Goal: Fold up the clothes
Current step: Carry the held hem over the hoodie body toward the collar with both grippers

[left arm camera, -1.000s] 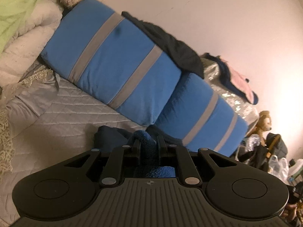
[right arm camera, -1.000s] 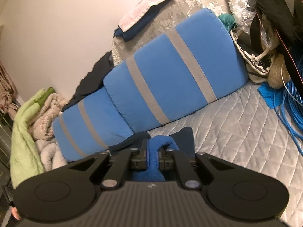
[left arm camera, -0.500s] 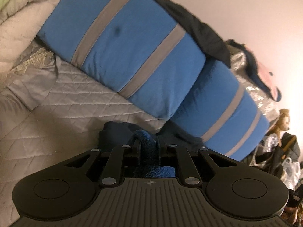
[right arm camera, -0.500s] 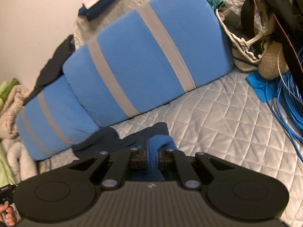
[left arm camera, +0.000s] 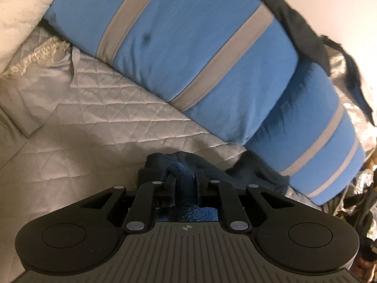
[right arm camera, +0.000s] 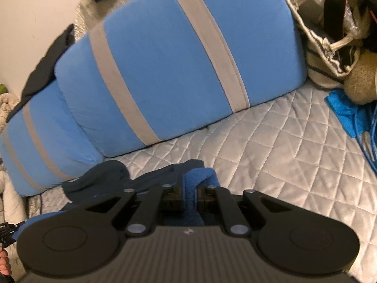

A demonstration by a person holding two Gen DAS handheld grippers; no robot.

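A dark navy garment with a fuzzy blue lining (left arm camera: 249,172) hangs between both grippers, low over the quilted grey bed cover (left arm camera: 101,118). My left gripper (left arm camera: 185,176) is shut on a bunched fold of the fleece. In the right wrist view the same garment (right arm camera: 110,176) spreads to the left, and my right gripper (right arm camera: 190,189) is shut on another blue fleece fold. Most of the garment is hidden under the gripper bodies.
Two blue cushions with grey stripes (left arm camera: 188,54) (right arm camera: 179,66) lean against the wall behind the garment, a black cloth (left arm camera: 304,30) draped over them. Pale blankets (left arm camera: 26,21) lie at the left. A striped tote bag (right arm camera: 329,54), blue cables (right arm camera: 367,136) and clutter crowd the right.
Both grippers have moved down and forward toward the bed with the garment held; the cushions look larger and the wall has mostly left the views.
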